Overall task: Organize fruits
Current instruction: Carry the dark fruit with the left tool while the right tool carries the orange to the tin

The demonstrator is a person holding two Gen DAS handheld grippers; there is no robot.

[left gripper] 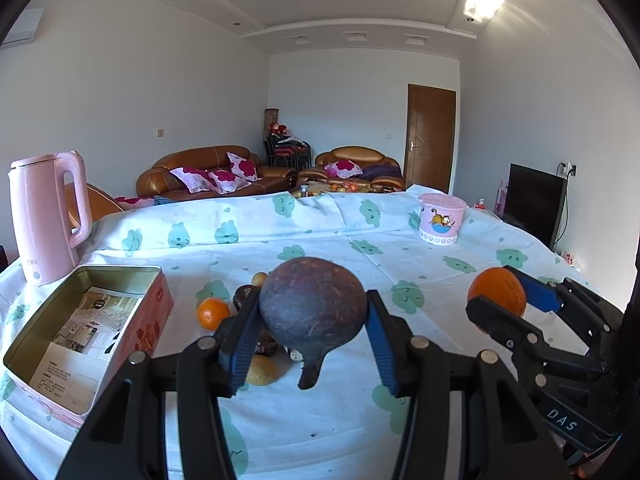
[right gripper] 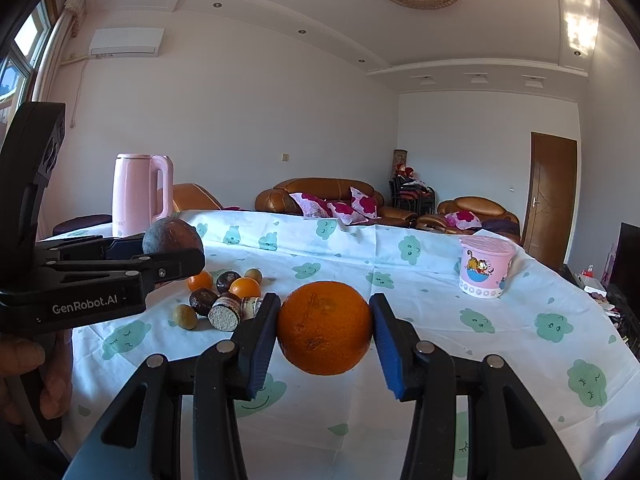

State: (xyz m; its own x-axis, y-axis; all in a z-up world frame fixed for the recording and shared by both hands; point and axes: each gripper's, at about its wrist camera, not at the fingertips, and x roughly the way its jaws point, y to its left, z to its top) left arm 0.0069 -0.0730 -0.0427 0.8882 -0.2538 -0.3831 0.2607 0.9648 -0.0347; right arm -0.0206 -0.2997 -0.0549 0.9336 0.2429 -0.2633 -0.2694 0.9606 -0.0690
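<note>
My left gripper (left gripper: 312, 312) is shut on a dark brown pomegranate (left gripper: 314, 306) and holds it above the table; it also shows in the right wrist view (right gripper: 172, 238). My right gripper (right gripper: 324, 328) is shut on a large orange (right gripper: 324, 328), also above the table and seen at the right of the left wrist view (left gripper: 498, 292). A pile of small fruits lies on the cloth: a small orange (left gripper: 213, 313), brown fruits (right gripper: 204, 301) and a cut piece (right gripper: 224, 317). An open pink tin box (left gripper: 86, 336) lies at the left.
A pink kettle (left gripper: 46, 216) stands at the back left of the table. A pink cartoon cup (left gripper: 440, 218) stands at the back right. The table has a white cloth with green prints (left gripper: 320, 232). Sofas, a door and a TV lie beyond.
</note>
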